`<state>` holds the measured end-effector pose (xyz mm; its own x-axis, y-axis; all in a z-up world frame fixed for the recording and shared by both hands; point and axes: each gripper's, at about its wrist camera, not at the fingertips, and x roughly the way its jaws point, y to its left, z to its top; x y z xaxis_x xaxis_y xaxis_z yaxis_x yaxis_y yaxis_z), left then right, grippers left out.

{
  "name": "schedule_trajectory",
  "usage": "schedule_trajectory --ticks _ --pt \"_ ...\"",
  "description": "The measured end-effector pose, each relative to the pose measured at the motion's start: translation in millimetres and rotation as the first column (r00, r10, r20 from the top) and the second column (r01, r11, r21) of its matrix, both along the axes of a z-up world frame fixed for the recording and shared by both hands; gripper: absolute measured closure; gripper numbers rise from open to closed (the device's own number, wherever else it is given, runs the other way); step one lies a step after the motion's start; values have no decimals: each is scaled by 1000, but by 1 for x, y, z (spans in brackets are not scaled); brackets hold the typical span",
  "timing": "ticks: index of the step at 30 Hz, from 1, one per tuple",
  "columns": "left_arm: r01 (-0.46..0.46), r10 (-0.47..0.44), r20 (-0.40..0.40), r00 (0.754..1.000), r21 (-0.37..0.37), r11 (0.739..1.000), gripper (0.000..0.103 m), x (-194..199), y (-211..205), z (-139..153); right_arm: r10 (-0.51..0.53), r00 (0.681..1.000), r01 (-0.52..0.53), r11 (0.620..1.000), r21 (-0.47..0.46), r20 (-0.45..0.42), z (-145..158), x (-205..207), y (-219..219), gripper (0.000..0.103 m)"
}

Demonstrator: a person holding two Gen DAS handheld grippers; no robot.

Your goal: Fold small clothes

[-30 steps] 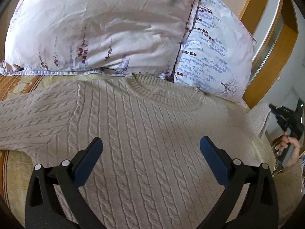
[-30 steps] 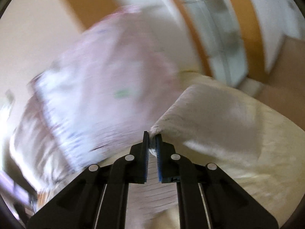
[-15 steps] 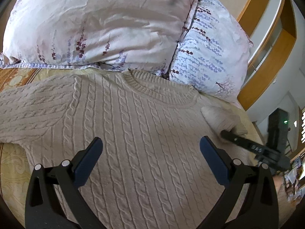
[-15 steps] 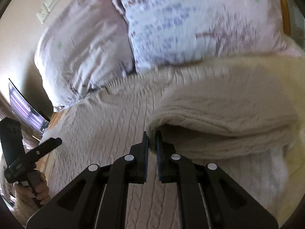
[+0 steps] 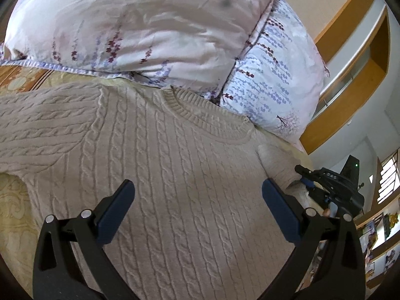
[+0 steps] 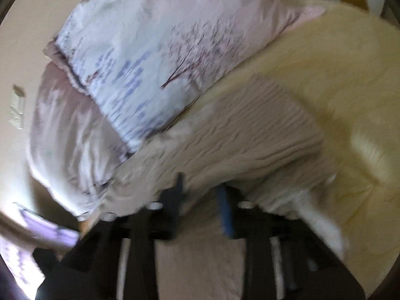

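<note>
A beige cable-knit sweater [image 5: 175, 175] lies flat on the bed, neck toward the pillows, one sleeve stretched left. My left gripper [image 5: 197, 205] hovers open and empty above its chest. The sweater's right sleeve [image 5: 277, 162] is folded in over the body. My right gripper [image 5: 325, 182] shows at the right edge of the left wrist view, beside that sleeve. In the blurred right wrist view the right gripper [image 6: 200, 205] has its jaws parted, with the folded sleeve [image 6: 250, 135] lying just ahead of them.
Two floral pillows [image 5: 150, 25] [image 5: 275, 82] lean behind the sweater's neck. A yellow patterned bedspread [image 6: 337, 87] shows around the sweater. A wooden-framed window [image 5: 350, 75] is at the right.
The right gripper carried the sleeve in over the sweater's body, then opened and let it go. The left gripper stayed open, drifting slightly.
</note>
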<state>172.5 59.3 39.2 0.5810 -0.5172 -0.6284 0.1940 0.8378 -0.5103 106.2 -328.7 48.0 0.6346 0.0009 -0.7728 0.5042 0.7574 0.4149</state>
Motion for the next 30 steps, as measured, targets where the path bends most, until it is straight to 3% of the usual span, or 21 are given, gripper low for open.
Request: schedule_trajectory --ticks 3,7,10,12,13,14,16,17,21,23,26,30 --pt "-11 11 0 1000 -23 1000 2 -2 9 1 71 997 -66 990 -127 38 20 12 25 94" --pt "-29 30 9 1000 -60 998 2 -5 20 2 300 949 -275 937 -216 93 44 38 99 94" --pt "-44 43 -13 999 -87 995 2 -5 25 0 500 866 -492 852 -178 -1 25 63 161 91" --pt "-44 42 -28 999 -99 994 2 -4 26 -3 595 799 -601 794 -90 -85 -3 73 189 71" --pt "-46 42 -41 998 -105 993 2 -3 26 -6 604 791 -610 790 -56 -98 -11 73 192 62" --pt "-45 40 -50 998 -113 993 2 -3 26 -7 604 790 -609 793 -26 -101 -17 70 192 62" --pt "-40 30 -76 997 -138 990 3 -1 25 -12 582 810 -580 814 46 -75 -21 59 178 62" --pt "-38 25 -88 996 -152 988 5 0 24 -13 547 836 -542 836 82 -52 -18 51 164 62" --pt "-25 -10 -156 988 -223 975 25 11 15 -21 344 938 -345 902 260 51 -6 9 94 62" --pt "-27 -23 -198 980 -243 970 31 17 8 -26 221 973 -229 915 333 62 -8 -15 62 62" --pt "-51 -12 -261 965 -231 972 39 26 -2 -34 49 997 -71 916 396 64 -13 -46 16 62" --pt "-117 48 -280 959 -234 965 50 35 -4 -36 -98 994 66 909 411 57 -23 -62 -18 62"
